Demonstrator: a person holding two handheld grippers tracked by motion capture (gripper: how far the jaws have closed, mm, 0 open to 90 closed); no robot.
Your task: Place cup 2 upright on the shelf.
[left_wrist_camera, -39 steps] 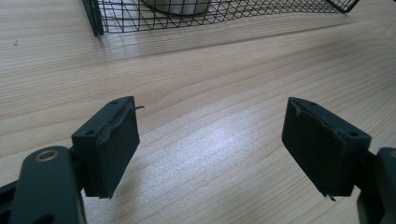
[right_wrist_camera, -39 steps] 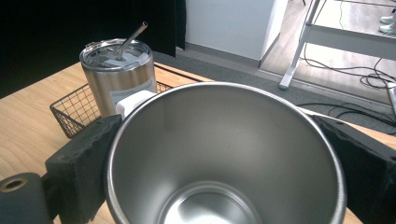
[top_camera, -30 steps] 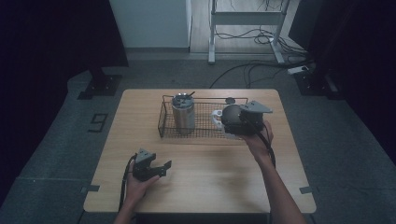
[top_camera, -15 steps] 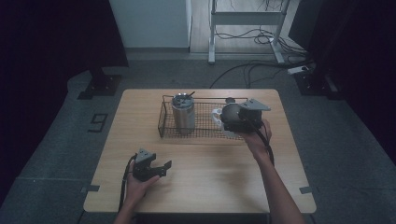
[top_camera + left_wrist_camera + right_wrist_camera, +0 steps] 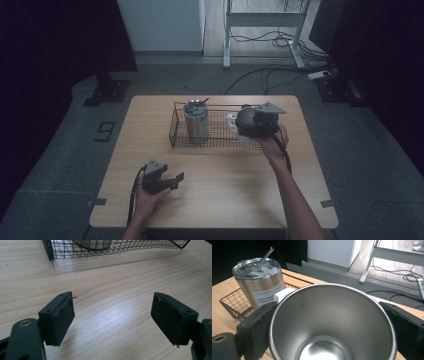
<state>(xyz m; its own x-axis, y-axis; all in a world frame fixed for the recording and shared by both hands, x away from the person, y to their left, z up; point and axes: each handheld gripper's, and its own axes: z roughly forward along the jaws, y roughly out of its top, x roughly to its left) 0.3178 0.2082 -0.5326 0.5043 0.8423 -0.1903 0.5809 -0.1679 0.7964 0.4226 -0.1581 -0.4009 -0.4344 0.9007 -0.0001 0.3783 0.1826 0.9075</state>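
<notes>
My right hand-held gripper (image 5: 332, 322) is pinching a steel cup (image 5: 332, 320): one black pad presses each side of its rim, and I look straight down into its empty, shiny bowl, so it is upright. A white part (image 5: 283, 293) sticks out just behind the rim on the left, probably its handle. From above, that hand-held gripper (image 5: 248, 123) sits at the right end of the wire basket (image 5: 176, 131), with the cup low inside it or just over its floor; I cannot tell whether it touches the mesh. I judge I am either setting the cup down there or lifting it out. Beside it in the basket stands a lidded steel tumbler (image 5: 259, 282) with a metal straw (image 5: 265, 255), upright and apart from my cup, which leaves me room to work. My left hand-held gripper (image 5: 112, 317) is spread wide with nothing between its pads, resting low over the bare wooden table (image 5: 112, 285) near the front edge, well apart from the basket, out of the right arm's way.
</notes>
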